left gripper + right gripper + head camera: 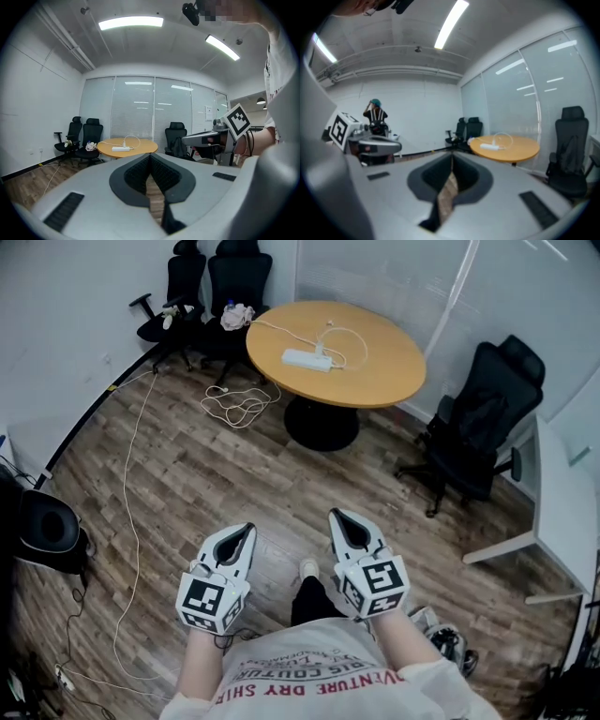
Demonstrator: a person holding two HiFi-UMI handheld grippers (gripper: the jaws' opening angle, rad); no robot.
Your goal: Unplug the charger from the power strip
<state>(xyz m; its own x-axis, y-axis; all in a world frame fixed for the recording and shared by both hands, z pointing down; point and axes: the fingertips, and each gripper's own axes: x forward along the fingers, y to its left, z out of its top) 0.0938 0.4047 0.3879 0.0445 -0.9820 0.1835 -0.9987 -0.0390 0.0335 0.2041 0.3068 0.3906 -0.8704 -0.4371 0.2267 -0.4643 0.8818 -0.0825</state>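
A white power strip [306, 359] lies on the round wooden table [375, 381] far ahead of me. A white charger [322, 349] stands plugged into it, and its thin white cable [354, 341] loops over the tabletop. My left gripper [247, 529] and right gripper [337, 516] are held side by side low in the head view, well short of the table. Both are shut with nothing in them. The left gripper view shows its jaws [150, 157] meeting, with the strip [121, 148] small in the distance. In the right gripper view [452, 162] the strip [490, 146] is also far off.
Two black office chairs [211, 287] stand behind the table and another [478, 427] to its right. A coiled white cable [239, 407] lies on the wood floor beside the table's base. A white desk [562, 512] runs along the right. A person [375, 113] stands far off.
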